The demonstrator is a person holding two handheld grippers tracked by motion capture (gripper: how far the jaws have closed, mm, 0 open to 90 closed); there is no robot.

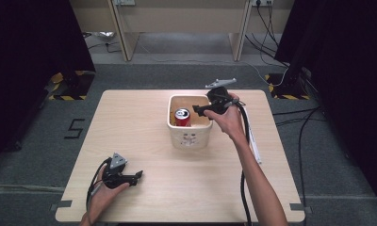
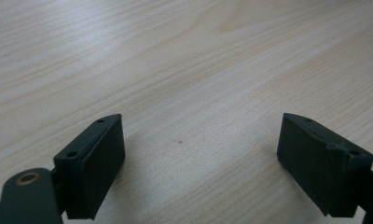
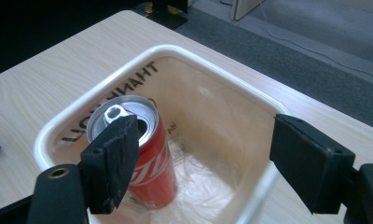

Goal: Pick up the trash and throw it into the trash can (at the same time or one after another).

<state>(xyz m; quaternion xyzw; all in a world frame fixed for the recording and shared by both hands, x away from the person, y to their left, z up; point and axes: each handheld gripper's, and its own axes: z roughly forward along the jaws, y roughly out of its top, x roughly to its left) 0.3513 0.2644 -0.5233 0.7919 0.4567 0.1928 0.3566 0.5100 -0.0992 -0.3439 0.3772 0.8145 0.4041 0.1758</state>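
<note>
one red can (image 1: 182,117), one white bin (image 1: 190,138), one wooden table (image 1: 177,179), two grippers

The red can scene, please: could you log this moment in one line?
red can upright in white bin | right tool open above bin | left tool open, over table

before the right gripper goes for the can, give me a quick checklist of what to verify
1. Right gripper jaws open wide: ok.
2. Red can upright in the white bin: ok.
3. Can between the jaws: not ok, it sits by one jaw and the other is far off.
4. Nothing else in the bin besides its clear liner: ok.
5. Left gripper open and away from the bin, low over the table: ok.
6. Can full or empty: cannot tell, though its top is opened.
</note>
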